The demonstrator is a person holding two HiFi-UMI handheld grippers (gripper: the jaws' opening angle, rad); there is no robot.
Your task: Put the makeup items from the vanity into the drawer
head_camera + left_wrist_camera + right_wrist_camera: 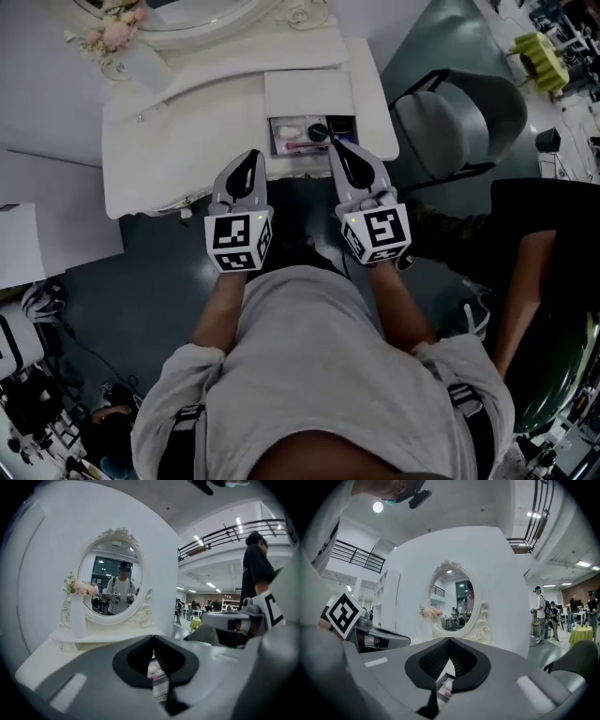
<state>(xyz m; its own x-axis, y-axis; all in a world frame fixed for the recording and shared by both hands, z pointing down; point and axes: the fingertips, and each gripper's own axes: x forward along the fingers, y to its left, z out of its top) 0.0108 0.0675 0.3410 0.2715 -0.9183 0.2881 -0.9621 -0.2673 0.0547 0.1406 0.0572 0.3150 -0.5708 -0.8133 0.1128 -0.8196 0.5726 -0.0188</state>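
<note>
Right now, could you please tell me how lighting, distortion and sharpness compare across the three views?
Head view: dim overall, the white vanity brightest against a dark floor, fairly sharp. Left gripper view: strong fisheye with black corners, the balcony railing bowed, near jaws soft. Right gripper view: same fisheye, a ceiling lamp glaring upper left.

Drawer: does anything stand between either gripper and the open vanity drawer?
Nothing visible does: the left gripper and right gripper, fingers closed and empty, point at the open drawer with no object between.
</note>
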